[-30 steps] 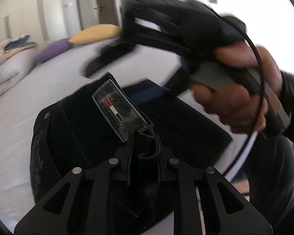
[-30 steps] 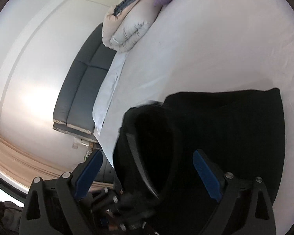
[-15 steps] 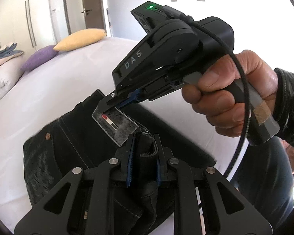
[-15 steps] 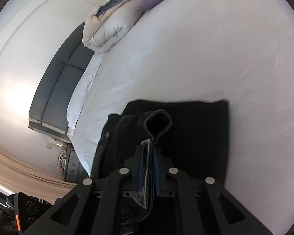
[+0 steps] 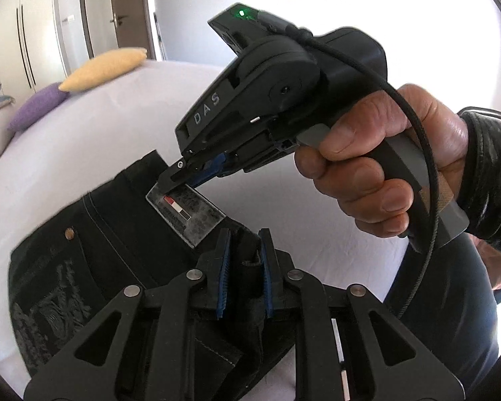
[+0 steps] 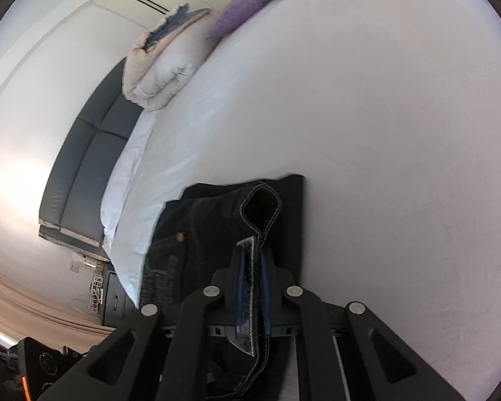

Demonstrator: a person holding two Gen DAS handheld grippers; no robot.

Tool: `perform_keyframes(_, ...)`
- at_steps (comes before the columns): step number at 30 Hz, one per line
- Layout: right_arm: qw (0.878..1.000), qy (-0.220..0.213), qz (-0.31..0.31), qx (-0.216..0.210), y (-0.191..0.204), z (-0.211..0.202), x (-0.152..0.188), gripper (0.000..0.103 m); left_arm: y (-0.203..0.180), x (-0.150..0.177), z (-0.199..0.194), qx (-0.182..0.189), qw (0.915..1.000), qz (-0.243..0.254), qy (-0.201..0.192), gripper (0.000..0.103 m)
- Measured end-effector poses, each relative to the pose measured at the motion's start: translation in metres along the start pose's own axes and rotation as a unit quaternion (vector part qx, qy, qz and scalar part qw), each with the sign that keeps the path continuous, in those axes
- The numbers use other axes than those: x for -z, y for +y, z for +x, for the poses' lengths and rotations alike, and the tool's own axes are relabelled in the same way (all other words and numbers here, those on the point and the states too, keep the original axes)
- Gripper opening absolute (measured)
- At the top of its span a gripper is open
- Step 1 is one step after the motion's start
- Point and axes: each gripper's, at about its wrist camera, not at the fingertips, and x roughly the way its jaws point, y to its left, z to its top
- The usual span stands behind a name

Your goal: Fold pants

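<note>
Black folded pants (image 5: pixel 93 254) with a grey brand patch (image 5: pixel 187 212) lie on a white bed (image 5: pixel 93 140). My left gripper (image 5: pixel 243 274) is shut on the waistband next to the patch, blue pads pressed on the cloth. My right gripper (image 5: pixel 180 175), held by a hand, is shut on the waistband at the patch's far corner. In the right wrist view the right gripper (image 6: pixel 252 287) pinches the waistband and patch edge (image 6: pixel 250 300); the pants (image 6: pixel 190 234) hang and lie folded below it on the bed (image 6: pixel 367 117).
A yellow pillow (image 5: pixel 107 67) and a purple pillow (image 5: pixel 36 107) lie at the bed's far end. A rolled duvet (image 6: pixel 163 73) sits at the bed's edge beside a dark sofa (image 6: pixel 83 167). The person's legs (image 5: pixel 451 317) stand at the right.
The right gripper came in open, then shut on the waistband by the patch. Both grippers have since pulled the waistband back toward the bed's near edge.
</note>
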Motion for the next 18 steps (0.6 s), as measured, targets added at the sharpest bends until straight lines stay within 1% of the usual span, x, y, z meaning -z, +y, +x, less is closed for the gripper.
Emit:
perform_keyframes(1,1.0,-0.003,0.007,-0.005,-0.004,0.0,0.003,0.013,-0.002,-0.012,0.003,0.003,1.0,-0.007,-0.003,0.016)
perform_keyframes(2,1.0,-0.01,0.015,-0.016,-0.008,-0.001,0.005,0.014,-0.001,-0.014,0.003,0.009,0.9998,-0.015,-0.003,0.016)
perform_keyframes(3,1.0,-0.013,0.021,-0.018,-0.01,-0.003,0.007,0.016,0.001,-0.017,0.0,0.024,0.9993,-0.028,-0.002,0.018)
perform_keyframes(5,0.999,-0.026,0.034,-0.015,-0.014,-0.012,0.011,0.025,0.016,-0.018,-0.015,0.057,0.9967,-0.057,-0.009,0.019)
perform_keyframes(6,0.999,-0.031,0.034,-0.002,-0.014,-0.016,0.013,0.033,0.02,-0.02,-0.021,0.068,0.9951,-0.071,-0.014,0.019)
perform_keyframes(7,0.999,-0.039,0.033,0.018,-0.012,-0.023,0.016,0.033,0.028,-0.02,-0.031,0.071,0.9933,-0.088,-0.023,0.019)
perform_keyframes(8,0.998,-0.047,0.031,0.024,-0.008,-0.031,0.019,0.033,0.037,-0.019,-0.037,0.071,0.9918,-0.102,-0.029,0.019)
perform_keyframes(9,0.998,-0.054,0.026,0.015,-0.002,-0.039,0.021,0.024,0.055,-0.015,-0.045,0.072,0.9902,-0.115,-0.033,0.019)
perform_keyframes(10,0.998,-0.058,0.018,0.008,0.004,-0.044,0.023,0.011,0.071,-0.016,-0.045,0.068,0.9873,-0.138,-0.037,0.019)
perform_keyframes(12,0.998,-0.057,-0.011,-0.013,0.026,-0.049,0.028,0.01,0.097,-0.017,-0.041,0.039,0.9848,-0.164,-0.041,0.019)
perform_keyframes(13,0.998,-0.049,-0.024,-0.026,0.036,-0.046,0.032,0.01,0.117,-0.021,-0.032,0.013,0.9836,-0.175,-0.041,0.019)
perform_keyframes(14,0.998,-0.036,-0.036,-0.035,0.046,-0.04,0.035,0.01,0.129,-0.024,-0.024,0.001,0.9833,-0.179,-0.036,0.019)
perform_keyframes(15,0.998,-0.024,-0.045,-0.034,0.053,-0.033,0.039,0.01,0.141,-0.027,-0.012,-0.008,0.983,-0.181,-0.028,0.019)
perform_keyframes(16,0.998,-0.011,-0.05,-0.028,0.057,-0.024,0.042,0.01,0.157,-0.03,0.009,-0.014,0.9821,-0.188,-0.005,0.019)
perform_keyframes(18,0.999,0.01,-0.035,-0.011,0.051,-0.007,0.046,0.01,0.169,-0.029,0.038,-0.027,0.9803,-0.192,0.036,0.019)
